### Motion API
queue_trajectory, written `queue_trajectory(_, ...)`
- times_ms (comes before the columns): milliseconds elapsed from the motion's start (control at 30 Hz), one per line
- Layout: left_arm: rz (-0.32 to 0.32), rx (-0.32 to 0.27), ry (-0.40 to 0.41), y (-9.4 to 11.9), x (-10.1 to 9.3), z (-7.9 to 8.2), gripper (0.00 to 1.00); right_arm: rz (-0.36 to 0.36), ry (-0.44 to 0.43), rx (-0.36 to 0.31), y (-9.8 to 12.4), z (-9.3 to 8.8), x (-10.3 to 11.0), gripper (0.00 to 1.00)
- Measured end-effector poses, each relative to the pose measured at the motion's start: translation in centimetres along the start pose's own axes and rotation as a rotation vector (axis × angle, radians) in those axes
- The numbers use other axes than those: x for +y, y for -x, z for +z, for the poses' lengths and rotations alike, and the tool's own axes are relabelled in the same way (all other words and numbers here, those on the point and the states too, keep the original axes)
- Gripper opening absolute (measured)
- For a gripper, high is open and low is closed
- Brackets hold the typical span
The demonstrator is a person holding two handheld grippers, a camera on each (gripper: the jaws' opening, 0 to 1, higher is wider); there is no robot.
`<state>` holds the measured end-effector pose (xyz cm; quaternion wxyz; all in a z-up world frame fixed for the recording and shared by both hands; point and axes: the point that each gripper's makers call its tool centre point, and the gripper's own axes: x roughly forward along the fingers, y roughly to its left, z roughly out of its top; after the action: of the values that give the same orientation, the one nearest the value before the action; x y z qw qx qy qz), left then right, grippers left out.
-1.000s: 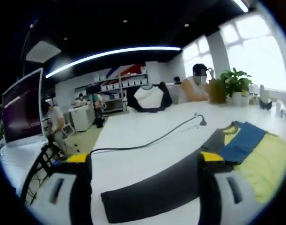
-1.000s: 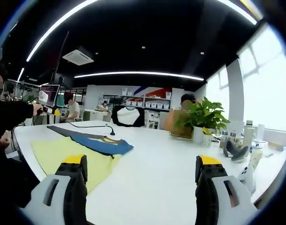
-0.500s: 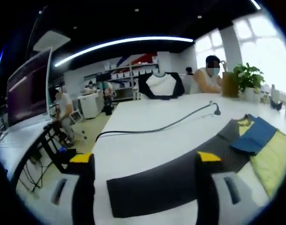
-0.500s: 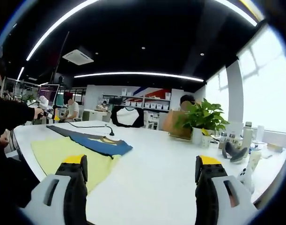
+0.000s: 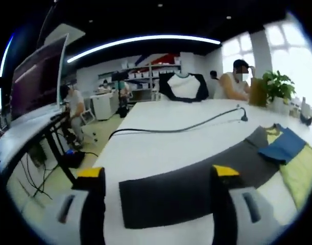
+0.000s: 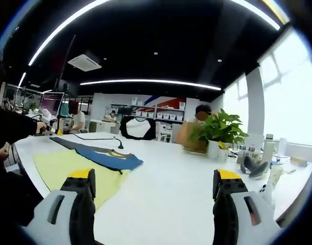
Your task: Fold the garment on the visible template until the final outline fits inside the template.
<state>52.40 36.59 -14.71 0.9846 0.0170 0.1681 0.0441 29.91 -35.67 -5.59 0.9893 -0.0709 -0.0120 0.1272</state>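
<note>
On the long white table (image 5: 161,148), the blue-and-dark-grey cloth garment (image 5: 207,178) lies stretched across the pale yellow flat template (image 6: 69,166), one long grey sleeve reaching toward the left gripper (image 5: 158,214). Its jaws stand apart above the sleeve end, grasping nothing. The right gripper (image 6: 153,206) hangs released too, over bare table to the right of the template. The thin black cable (image 5: 181,127) lies just beyond the sleeve; a careless sweep could snag it. Pinching only the sleeve tip may drag the body off the template.

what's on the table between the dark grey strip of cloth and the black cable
Nothing: in the left gripper view, bare white table separates the grey strip from the black cable.
</note>
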Motion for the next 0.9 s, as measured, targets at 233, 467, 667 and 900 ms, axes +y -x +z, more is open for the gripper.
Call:
queue_trajectory(233,0.046,0.037,0.055,-0.2,1.4,-1.8,0.83,-0.002,0.003,-0.003,0.1,0.1,0.0,0.98)
queue_trajectory(467,0.100,0.039,0.092,-0.4,2.8,-2.9,0.77,-0.014,0.008,-0.005,0.3,0.3,-0.3,0.98)
queue_trajectory(667,0.115,0.024,0.013,-0.2,3.0,-2.7,0.70,-0.016,0.011,0.000,0.5,0.2,-0.6,0.98)
queue_trajectory(900,0.094,0.029,0.104,-0.2,2.9,-3.2,0.57,-0.013,0.007,0.000,0.5,0.2,-0.3,0.98)
